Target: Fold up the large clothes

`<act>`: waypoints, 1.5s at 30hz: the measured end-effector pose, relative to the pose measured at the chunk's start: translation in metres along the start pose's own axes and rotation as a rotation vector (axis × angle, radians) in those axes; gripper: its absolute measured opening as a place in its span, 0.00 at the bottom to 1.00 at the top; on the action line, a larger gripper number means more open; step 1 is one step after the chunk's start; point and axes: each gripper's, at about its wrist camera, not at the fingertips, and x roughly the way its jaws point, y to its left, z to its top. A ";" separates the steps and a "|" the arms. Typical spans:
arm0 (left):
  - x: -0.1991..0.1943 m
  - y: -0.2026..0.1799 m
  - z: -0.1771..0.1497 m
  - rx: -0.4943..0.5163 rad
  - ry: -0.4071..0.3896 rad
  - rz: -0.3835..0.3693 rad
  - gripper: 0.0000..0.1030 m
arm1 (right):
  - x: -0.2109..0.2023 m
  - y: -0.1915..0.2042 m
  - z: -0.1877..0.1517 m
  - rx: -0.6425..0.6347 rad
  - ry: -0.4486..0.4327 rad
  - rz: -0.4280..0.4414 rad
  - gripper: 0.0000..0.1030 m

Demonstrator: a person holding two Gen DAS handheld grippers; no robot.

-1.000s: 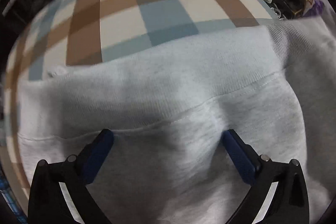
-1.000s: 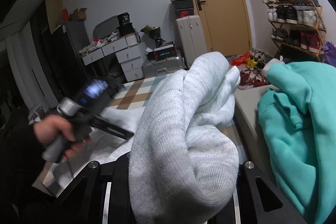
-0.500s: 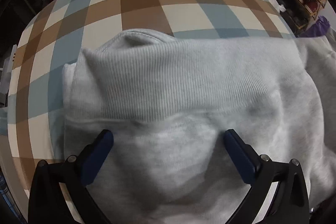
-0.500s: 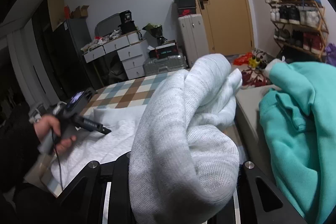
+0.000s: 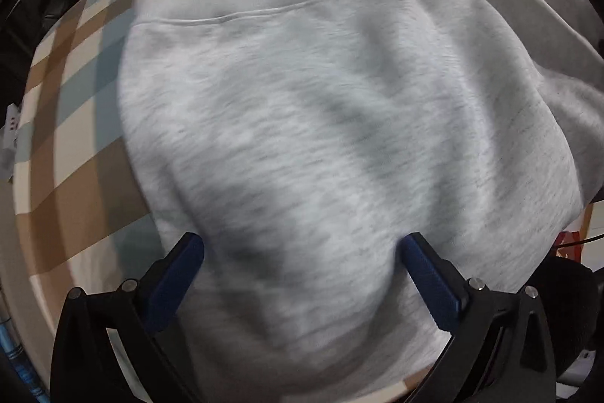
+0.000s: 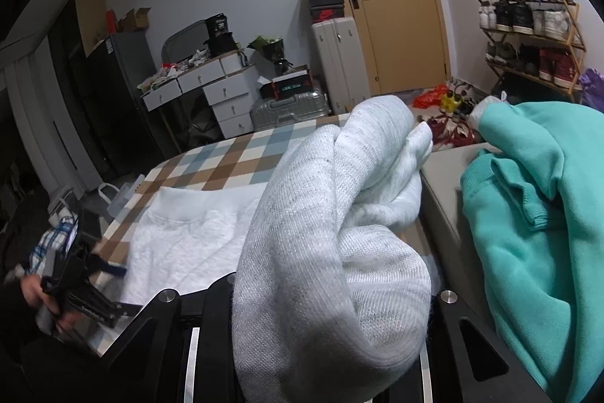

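Note:
A light grey sweatshirt (image 5: 321, 123) lies spread on the checked table cover (image 5: 71, 108). My left gripper (image 5: 302, 263) is open, its blue pads either side of the cloth near the table's near edge, holding nothing. In the right wrist view the same sweatshirt (image 6: 196, 237) lies flat on the table, and a bunched part of it (image 6: 332, 244) rises into my right gripper (image 6: 321, 335), which is shut on it; the fingertips are hidden by the cloth. The left gripper also shows at the lower left of the right wrist view (image 6: 113, 270).
A teal sweatshirt (image 6: 540, 225) is heaped on a grey surface at the right. Beyond the table stand white drawers (image 6: 222, 93), suitcases (image 6: 290, 108), a door and a shoe rack (image 6: 528, 29). The table's near edge is at lower left (image 6: 113, 229).
The left gripper has pulled back toward the table's near edge, so the hem band now lies far ahead of it. The right gripper keeps its hold, nearly still.

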 end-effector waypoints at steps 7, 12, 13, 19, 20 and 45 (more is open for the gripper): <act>0.007 -0.003 -0.043 0.101 0.058 0.007 0.99 | 0.003 -0.021 0.023 0.082 -0.007 -0.050 0.25; 0.029 -0.020 -0.026 0.083 0.062 -0.061 0.99 | 0.014 -0.015 0.038 0.017 0.023 -0.122 0.25; 0.027 -0.025 -0.021 0.086 0.028 -0.048 0.99 | 0.012 -0.013 0.039 0.011 0.022 -0.124 0.25; 0.003 -0.038 0.000 0.026 -0.158 -0.001 0.99 | -0.001 0.002 0.049 -0.069 0.010 -0.162 0.25; 0.000 -0.043 0.003 0.039 -0.184 0.053 0.99 | -0.001 0.002 0.049 -0.069 0.017 -0.162 0.25; 0.187 -0.092 0.105 0.078 -0.161 -0.302 0.98 | 0.004 -0.005 0.054 -0.116 0.024 -0.187 0.25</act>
